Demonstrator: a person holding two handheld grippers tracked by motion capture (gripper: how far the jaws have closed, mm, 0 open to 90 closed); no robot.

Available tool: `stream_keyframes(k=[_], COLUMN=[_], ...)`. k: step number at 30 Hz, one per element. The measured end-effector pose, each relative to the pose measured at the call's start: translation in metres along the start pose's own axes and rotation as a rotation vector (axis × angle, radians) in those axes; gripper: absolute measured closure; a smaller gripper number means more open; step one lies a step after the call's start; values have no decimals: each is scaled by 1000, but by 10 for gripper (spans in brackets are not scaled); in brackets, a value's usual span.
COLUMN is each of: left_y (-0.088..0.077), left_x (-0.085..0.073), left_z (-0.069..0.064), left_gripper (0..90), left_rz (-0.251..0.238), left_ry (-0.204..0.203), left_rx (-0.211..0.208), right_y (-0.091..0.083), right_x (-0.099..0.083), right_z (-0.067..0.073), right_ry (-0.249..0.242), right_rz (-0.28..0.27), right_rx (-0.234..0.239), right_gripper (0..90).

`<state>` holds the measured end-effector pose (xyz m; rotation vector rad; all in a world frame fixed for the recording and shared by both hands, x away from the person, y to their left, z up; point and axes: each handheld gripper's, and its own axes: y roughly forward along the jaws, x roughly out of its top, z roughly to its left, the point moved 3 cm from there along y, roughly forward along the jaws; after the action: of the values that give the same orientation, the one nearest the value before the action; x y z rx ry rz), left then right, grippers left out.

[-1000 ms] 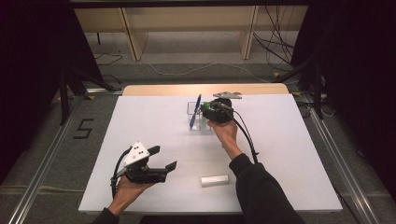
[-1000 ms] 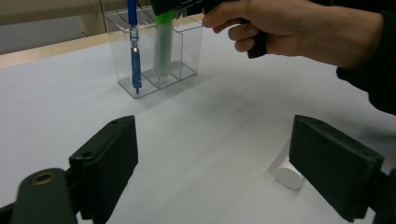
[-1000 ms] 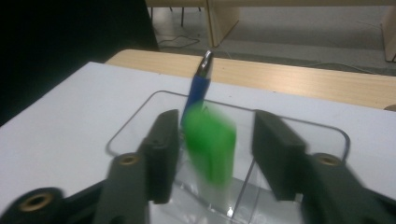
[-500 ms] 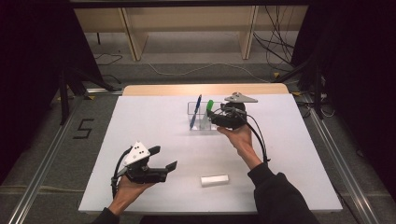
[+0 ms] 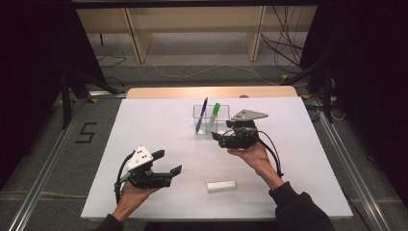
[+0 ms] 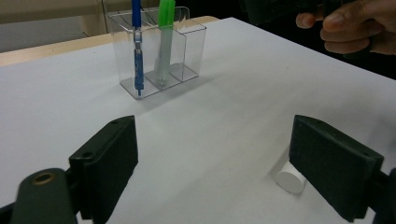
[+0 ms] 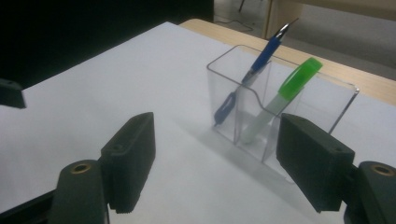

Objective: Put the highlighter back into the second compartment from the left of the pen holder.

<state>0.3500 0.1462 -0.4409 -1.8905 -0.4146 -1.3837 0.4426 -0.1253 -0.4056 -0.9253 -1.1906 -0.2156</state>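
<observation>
A clear plastic three-compartment pen holder stands toward the far middle of the white-covered counter. A blue ballpoint pen leans in one end compartment and a green-capped white marker leans in the middle one; the third is empty. Just beside the holder, the right tongs are held above the counter, jaws apart and empty, pointing past it. A short white cylinder lies near the front edge. The left tongs hover front-left, jaws wide apart, gripping nothing.
</observation>
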Motion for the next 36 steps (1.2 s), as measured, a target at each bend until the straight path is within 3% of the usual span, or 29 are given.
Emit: stream_keyframes(k=[13,24,36], left_y=[-2,-2,-2], left_x=[1,1,1], left_z=[1,0,1], left_gripper=[144,143,143], left_rz=[-12,-16,-18], left_ry=[4,5,2], left_rx=[-1,-1,-2], right_y=[-5,-10,-12], right_x=[-9,-12,-23], right_z=[25,32,40], right_ry=[-86,-111,-165], right_rz=[81,110,195], right_rx=[95,142,186], right_gripper=[216,197,185])
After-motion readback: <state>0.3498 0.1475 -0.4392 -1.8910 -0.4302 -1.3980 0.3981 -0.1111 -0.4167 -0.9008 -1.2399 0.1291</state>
